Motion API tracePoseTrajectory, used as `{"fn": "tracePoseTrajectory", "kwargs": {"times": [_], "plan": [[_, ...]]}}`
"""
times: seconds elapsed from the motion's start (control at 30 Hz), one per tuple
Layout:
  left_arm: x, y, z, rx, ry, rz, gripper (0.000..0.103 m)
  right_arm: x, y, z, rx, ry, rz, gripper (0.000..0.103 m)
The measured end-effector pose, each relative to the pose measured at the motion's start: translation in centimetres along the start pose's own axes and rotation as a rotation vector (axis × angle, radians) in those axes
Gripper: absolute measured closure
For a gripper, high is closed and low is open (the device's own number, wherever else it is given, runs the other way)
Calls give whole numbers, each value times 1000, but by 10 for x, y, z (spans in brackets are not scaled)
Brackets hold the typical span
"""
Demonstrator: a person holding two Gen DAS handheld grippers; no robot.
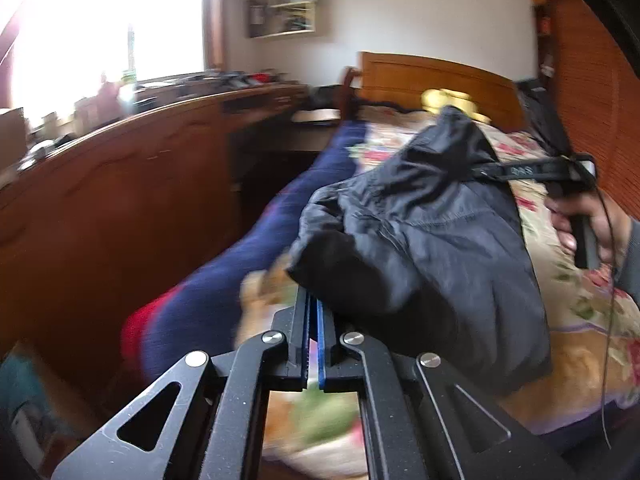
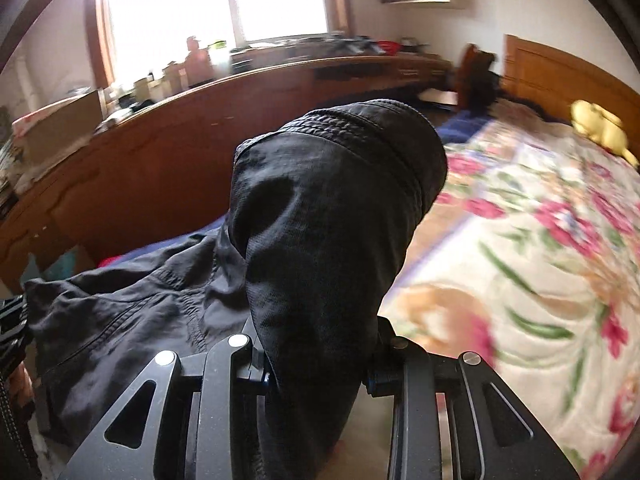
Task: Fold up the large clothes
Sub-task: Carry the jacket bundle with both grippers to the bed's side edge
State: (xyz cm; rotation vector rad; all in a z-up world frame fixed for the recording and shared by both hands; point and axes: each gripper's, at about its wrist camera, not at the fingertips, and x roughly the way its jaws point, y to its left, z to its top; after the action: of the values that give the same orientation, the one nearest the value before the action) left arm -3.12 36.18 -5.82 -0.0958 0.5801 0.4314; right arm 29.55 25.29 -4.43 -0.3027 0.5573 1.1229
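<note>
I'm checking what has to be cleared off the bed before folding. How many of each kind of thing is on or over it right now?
Black jacket: 1
Yellow soft toy: 1
Floral bedspread: 1
Navy blanket: 1
Claws gripping the jacket: 2, the left claw and the right claw
Total: 6

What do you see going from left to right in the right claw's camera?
Window → wooden cabinet → black garment → flowery bedspread → yellow toy.
</note>
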Motion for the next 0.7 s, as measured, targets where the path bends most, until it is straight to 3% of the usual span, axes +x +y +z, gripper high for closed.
{"fn": "tracePoseTrajectory", "kwargs": {"times": [0.07,0.13,0.23,0.37,0.5,0.7], "plan": [[-13,29,-2,-24,-43,86,103,18,15,7,-27,-9,26,71],[-25,52,-1,-73,-64,100,103,28,26,14,-28,-28,59,71],[-33,73,-6,-74,-66,180,103,46,29,16,-37,-10,25,71],[-26,76,-28,-78,-16,172,103,64,3,2,-13,69,-71,71],[-11,77,-44,-95,41,91,103,76,-39,-19,54,141,-112,70],[6,62,-57,-98,82,-12,86,88,-67,-42,74,191,-142,69]]}}
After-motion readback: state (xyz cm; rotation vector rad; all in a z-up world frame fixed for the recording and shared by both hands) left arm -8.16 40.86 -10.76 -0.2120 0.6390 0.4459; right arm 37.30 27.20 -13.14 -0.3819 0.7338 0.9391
